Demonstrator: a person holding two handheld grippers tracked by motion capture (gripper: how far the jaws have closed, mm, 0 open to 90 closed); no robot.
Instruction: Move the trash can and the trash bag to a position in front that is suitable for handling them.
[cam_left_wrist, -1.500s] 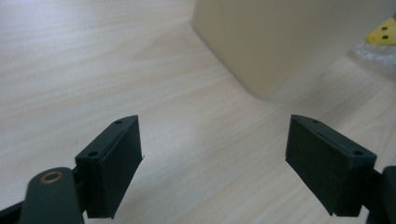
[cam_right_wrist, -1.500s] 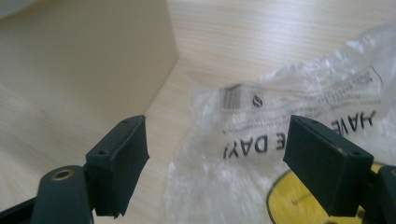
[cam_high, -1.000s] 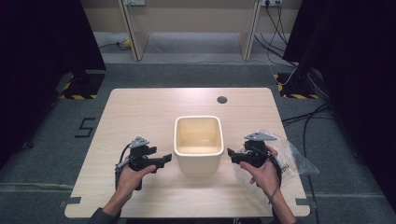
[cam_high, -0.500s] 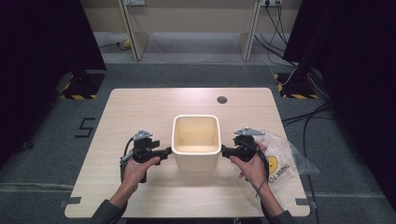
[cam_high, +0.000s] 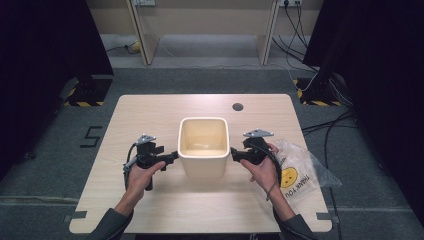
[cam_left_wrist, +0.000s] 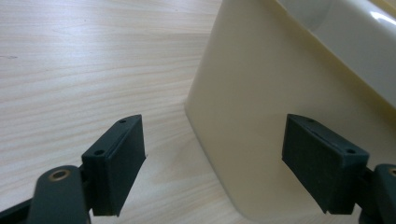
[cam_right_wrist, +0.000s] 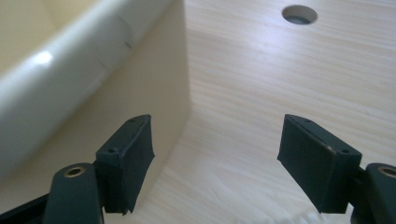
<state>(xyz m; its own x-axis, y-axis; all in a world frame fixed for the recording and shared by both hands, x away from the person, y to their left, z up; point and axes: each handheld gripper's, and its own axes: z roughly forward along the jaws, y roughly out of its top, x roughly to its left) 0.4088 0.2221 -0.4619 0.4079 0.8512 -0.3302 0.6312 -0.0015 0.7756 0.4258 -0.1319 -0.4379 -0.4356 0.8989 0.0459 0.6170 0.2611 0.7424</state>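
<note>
Cream bin (cam_high: 203, 146) upright at the centre of the wooden surface (cam_high: 150, 112). Left tool (cam_high: 171, 156) and right tool (cam_high: 234, 154) flank its side walls, jaws spread wide, empty; contact cannot be judged. Plastic bag (cam_high: 300, 172) lies partly hidden behind the right hand (cam_high: 264, 170).

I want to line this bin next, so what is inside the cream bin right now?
In the high view the cream bin looks empty: pale inner walls and bare floor. Its near wall hides the closest strip of floor.
</note>
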